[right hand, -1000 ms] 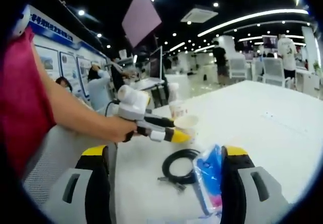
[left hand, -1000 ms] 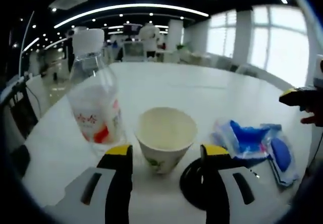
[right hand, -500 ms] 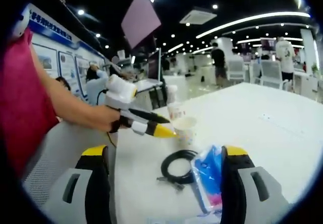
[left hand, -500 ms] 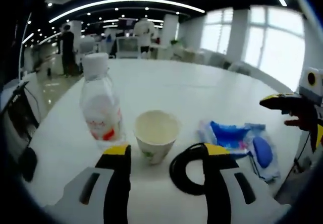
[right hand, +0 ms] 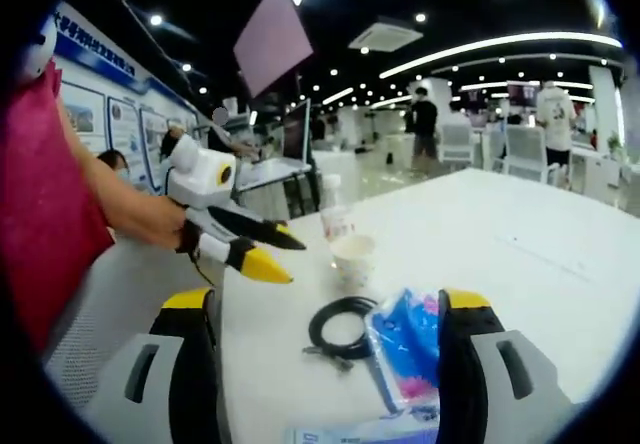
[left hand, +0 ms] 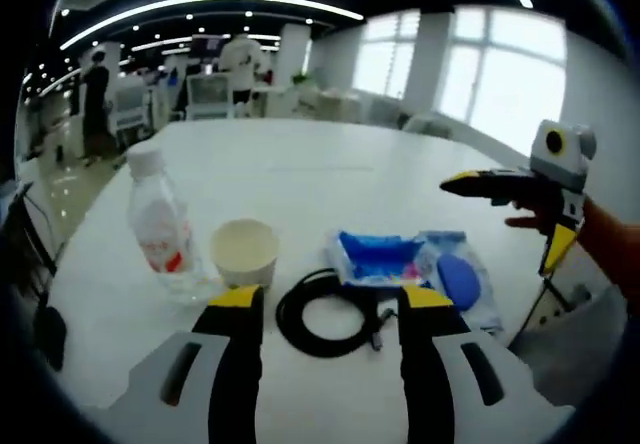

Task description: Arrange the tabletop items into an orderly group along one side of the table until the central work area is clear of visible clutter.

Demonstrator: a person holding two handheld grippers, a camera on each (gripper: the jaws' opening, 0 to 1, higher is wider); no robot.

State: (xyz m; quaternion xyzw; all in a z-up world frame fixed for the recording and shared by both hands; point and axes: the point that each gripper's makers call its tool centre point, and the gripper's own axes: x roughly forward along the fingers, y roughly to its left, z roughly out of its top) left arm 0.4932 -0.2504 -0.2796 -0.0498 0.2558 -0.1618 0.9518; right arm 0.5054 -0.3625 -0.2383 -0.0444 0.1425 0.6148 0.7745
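On the white table point(left hand: 330, 169) stand a clear water bottle point(left hand: 160, 232) with a white cap and a paper cup point(left hand: 243, 252) beside it. To their right lie a coiled black cable point(left hand: 325, 311), a blue packet point(left hand: 383, 258) and a clear packet with a blue oval point(left hand: 457, 280). My left gripper point(left hand: 330, 302) is open, held back from the cup and cable, with nothing between its fingers. My right gripper point(right hand: 328, 304) is open too, above the near edge by the blue packet point(right hand: 413, 347) and cable point(right hand: 340, 326). The bottle point(right hand: 335, 221) and cup point(right hand: 352, 258) stand beyond.
The right gripper point(left hand: 505, 186) hovers at the table's right side in a hand. The left gripper point(right hand: 245, 252) hangs left of the cup. Another flat packet point(right hand: 365, 430) lies at the near edge. A screen point(right hand: 300, 132) stands beyond the table's far end.
My left gripper has drawn back and up from the cup and bottle, so the cable and both packets now show in its view. The right gripper has barely moved.
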